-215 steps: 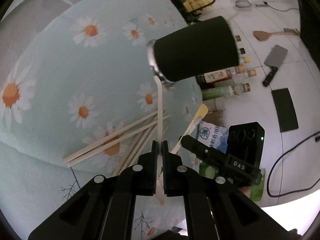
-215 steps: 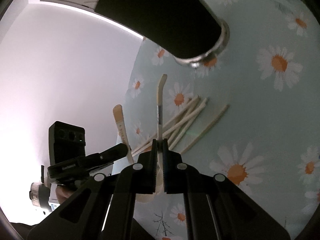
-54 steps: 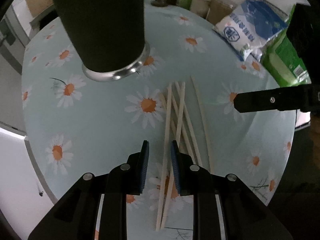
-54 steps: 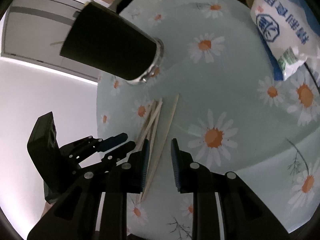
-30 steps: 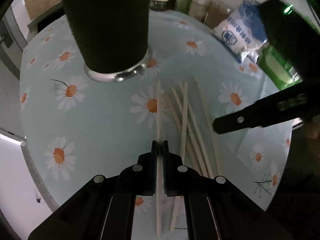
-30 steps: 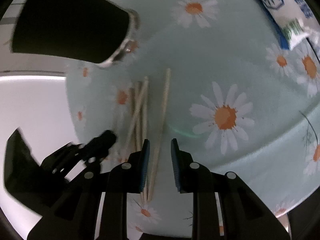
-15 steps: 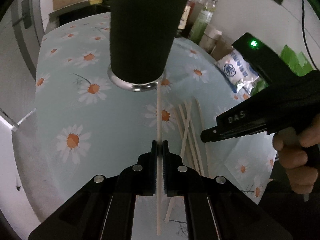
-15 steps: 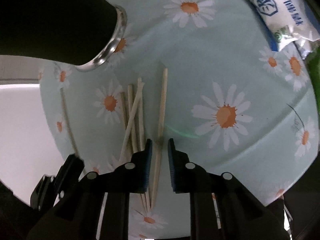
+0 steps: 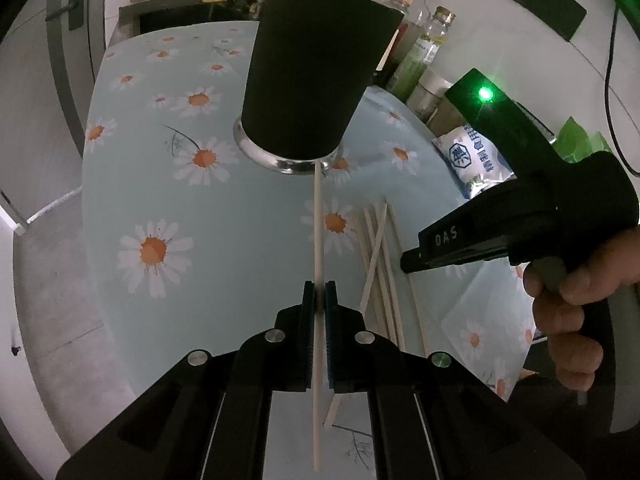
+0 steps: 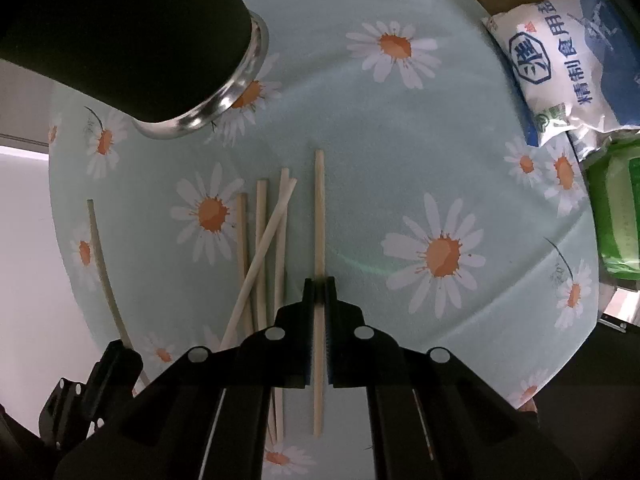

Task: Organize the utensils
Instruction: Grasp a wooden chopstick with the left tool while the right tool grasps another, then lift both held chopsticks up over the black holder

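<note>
On the daisy tablecloth (image 9: 224, 216), the black cup (image 9: 312, 80) stands at 12 o'clock. The left gripper (image 9: 319, 300) clenches one chopstick (image 9: 317, 240); the right gripper (image 10: 319, 300) closes on another chopstick (image 10: 319, 216). Next, I think, both must lift to the cup's mouth.

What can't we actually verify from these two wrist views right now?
- Inside of the black cup: both views show only its outer wall, so its contents are unknown.
- Near ends of the loose chopsticks: hidden behind the right gripper in its own view.
- Bottles behind the cup: labels too small to read in the left view.
</note>
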Demonstrator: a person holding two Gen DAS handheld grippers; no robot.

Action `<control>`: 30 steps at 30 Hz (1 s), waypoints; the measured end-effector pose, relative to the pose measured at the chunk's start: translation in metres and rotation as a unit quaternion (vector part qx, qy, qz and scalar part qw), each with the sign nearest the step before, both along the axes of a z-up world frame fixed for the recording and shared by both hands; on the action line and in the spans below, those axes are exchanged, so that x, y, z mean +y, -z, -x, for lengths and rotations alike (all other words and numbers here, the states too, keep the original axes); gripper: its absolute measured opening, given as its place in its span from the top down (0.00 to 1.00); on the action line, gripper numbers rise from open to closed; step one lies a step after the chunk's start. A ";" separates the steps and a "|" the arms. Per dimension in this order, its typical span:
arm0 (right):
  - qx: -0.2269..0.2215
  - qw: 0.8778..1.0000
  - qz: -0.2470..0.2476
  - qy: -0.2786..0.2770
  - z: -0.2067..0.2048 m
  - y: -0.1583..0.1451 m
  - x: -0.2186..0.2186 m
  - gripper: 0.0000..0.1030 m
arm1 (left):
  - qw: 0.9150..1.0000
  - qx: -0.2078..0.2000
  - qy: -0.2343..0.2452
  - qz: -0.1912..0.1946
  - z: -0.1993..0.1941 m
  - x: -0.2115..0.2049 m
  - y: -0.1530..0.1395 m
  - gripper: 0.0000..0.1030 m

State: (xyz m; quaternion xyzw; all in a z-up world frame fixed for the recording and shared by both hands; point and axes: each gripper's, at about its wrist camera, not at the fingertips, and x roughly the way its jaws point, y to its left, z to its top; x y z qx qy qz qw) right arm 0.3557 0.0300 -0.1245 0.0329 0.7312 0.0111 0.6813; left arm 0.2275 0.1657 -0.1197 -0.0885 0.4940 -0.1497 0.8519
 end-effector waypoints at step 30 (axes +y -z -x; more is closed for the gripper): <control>-0.192 0.945 -0.228 -0.135 -0.018 -0.104 -0.104 0.95 | 0.989 -0.087 -0.123 0.001 -0.003 -0.048 -0.074 0.96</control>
